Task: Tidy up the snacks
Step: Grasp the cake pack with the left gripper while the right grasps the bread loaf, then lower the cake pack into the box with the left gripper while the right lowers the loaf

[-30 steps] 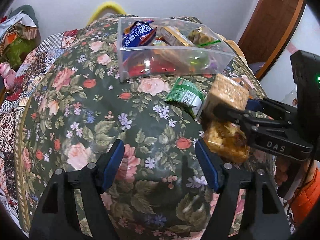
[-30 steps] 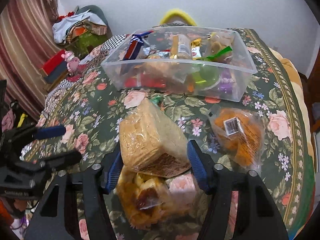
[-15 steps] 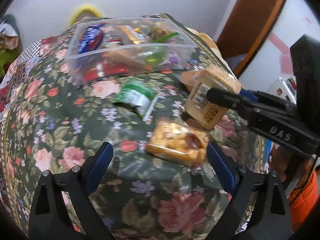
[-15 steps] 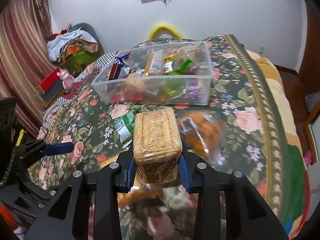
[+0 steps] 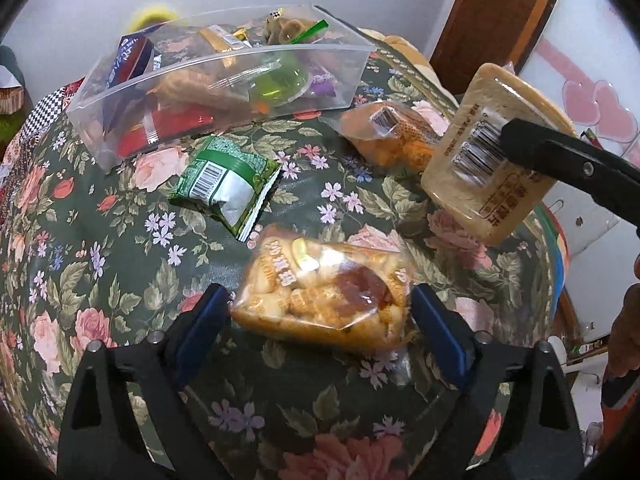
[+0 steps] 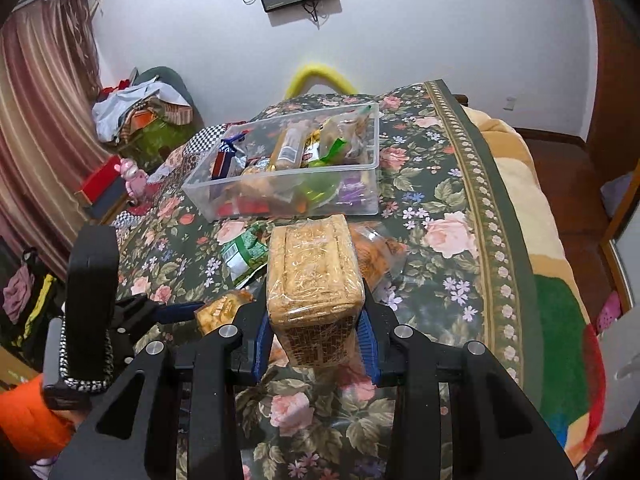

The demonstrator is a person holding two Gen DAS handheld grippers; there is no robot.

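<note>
Your right gripper (image 6: pixel 314 332) is clamped on the wrapped cracker block (image 6: pixel 316 280), held above the floral blanket (image 6: pixel 448 264) short of the clear snack bin (image 6: pixel 280 168). The pads grip only the near end, so most of the block sticks out forward; a quick swing could let it pivot or slip in its slick film.

Your left gripper (image 5: pixel 320 320) has just been closing a little but stands released, its jaws wide to either side of the bag of small golden biscuits (image 5: pixel 324 300), which lies on the blanket with the pads not pressing it. Close too hard and you may crush the contents or pinch only loose film.

2 more packs lie between you and the bin: a green packet (image 5: pixel 224 184) and an orange snack bag (image 5: pixel 396 140), both just beside its front wall. Carry low and the block could catch that wall or sweep these aside.

The bin is already well filled, with the most open room seemingly at its right end. The blanket's right border drops off the bed.
</note>
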